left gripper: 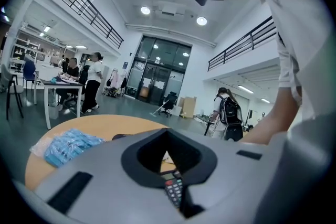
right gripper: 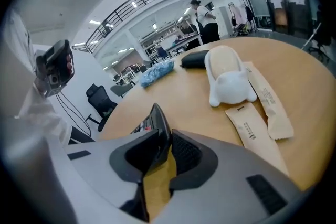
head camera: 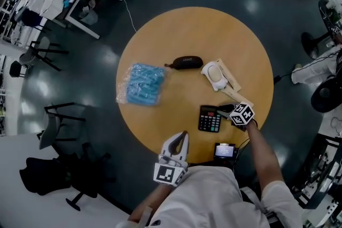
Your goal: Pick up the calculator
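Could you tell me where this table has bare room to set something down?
Bare: the far half beyond the black case, and the stretch between blue packet and calculator. Crowded: the right side around the white holder.

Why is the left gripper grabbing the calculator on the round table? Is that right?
Not quite: the right gripper is grabbing the calculator on the round table. The left gripper hovers by the table's edge, holding nothing. The head view shows it.
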Demonstrator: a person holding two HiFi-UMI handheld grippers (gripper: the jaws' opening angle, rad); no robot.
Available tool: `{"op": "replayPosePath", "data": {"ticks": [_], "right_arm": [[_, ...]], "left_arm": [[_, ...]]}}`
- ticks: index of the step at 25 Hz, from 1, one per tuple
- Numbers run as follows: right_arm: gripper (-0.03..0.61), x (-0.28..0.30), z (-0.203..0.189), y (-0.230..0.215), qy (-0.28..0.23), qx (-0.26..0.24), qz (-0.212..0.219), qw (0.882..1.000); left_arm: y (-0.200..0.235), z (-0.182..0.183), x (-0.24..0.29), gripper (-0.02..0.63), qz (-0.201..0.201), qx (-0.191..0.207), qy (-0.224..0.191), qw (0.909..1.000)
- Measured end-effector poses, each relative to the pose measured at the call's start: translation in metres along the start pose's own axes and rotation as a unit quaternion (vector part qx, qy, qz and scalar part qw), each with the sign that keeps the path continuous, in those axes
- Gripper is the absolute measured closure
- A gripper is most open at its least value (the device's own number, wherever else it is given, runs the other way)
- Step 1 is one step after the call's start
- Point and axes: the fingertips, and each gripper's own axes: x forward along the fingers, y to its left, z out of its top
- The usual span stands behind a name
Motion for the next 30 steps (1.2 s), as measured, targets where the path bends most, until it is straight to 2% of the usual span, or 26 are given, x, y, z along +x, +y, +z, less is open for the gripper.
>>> {"op": "replayPosePath", "data": {"ticks": [4,8,12,16,19,22,25,30], "right_arm": [[0.511,-0.010,0.012,0.026,-0.029,-0.019,-0.022,0.999],[0.523,-0.030,0.022,0.052,-0.061,-0.040,-0.080,0.994],[0.525,-0.064,0.038,0.081,-0.108,-0.071,-0.157,0.979],[0.525,-0.118,0.067,0.135,-0.189,-0.082,-0.202,0.957],[0.525,-0.151,0.087,0.170,-0.251,-0.072,-0.211,0.942],[0.525,-0.170,0.097,0.195,-0.284,-0.066,-0.211,0.933],[0.525,-0.178,0.101,0.206,-0.294,-0.073,-0.217,0.928],[0.525,-0.182,0.102,0.212,-0.296,-0.076,-0.221,0.926]], "left_arm": [[0.001,0.002,0.000,0.607,-0.005,0.001,-0.009,0.9999],[-0.006,0.013,0.005,0.607,-0.014,0.009,-0.023,0.9996],[-0.017,0.026,0.004,0.607,-0.026,0.024,-0.044,0.9984],[-0.022,0.036,-0.004,0.607,-0.035,0.025,-0.063,0.9971],[-0.021,0.040,-0.007,0.607,-0.041,0.027,-0.071,0.9963],[-0.023,0.043,-0.012,0.607,-0.043,0.029,-0.079,0.9955],[-0.024,0.041,-0.016,0.607,-0.044,0.026,-0.079,0.9955],[-0.025,0.038,-0.017,0.607,-0.050,0.024,-0.076,0.9956]]}}
